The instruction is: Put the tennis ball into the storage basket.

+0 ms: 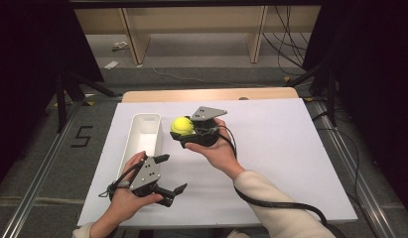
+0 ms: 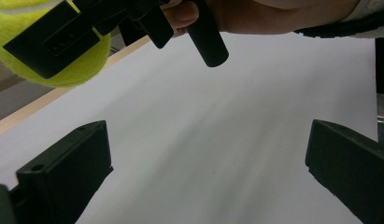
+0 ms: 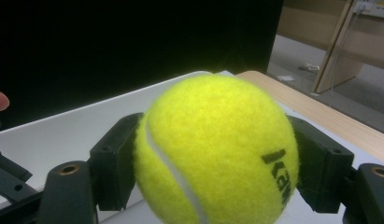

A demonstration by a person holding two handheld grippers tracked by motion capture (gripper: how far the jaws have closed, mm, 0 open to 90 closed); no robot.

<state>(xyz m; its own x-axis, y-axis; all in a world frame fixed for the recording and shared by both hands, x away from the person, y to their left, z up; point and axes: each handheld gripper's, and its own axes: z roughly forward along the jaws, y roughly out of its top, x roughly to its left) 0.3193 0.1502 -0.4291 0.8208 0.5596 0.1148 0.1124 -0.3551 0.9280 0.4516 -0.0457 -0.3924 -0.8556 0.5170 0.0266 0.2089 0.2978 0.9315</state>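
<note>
White-topped table (image 1: 291,148) on grey floor (image 1: 52,163); wooden shelving (image 1: 191,29) behind; black curtains (image 1: 23,49) flanking; cables (image 1: 286,44) trailing.

We see large white rectangular sheet (image 1: 271,148) covering tabletop; light wooden table edge (image 1: 211,94) showing along far side. On sheet, left of middle, long narrow white plastic bin (image 1: 142,136) with rounded corners, standing lengthwise away from us, open top. Beyond table, grey floor (image 1: 191,54) with pale wooden shelf frame (image 1: 137,39) standing upright. Black cables (image 1: 286,44) trailing across floor at far right. Black stand legs (image 1: 62,94) at left, beside metal rail (image 1: 37,183). Dark curtains on both sides.
</note>
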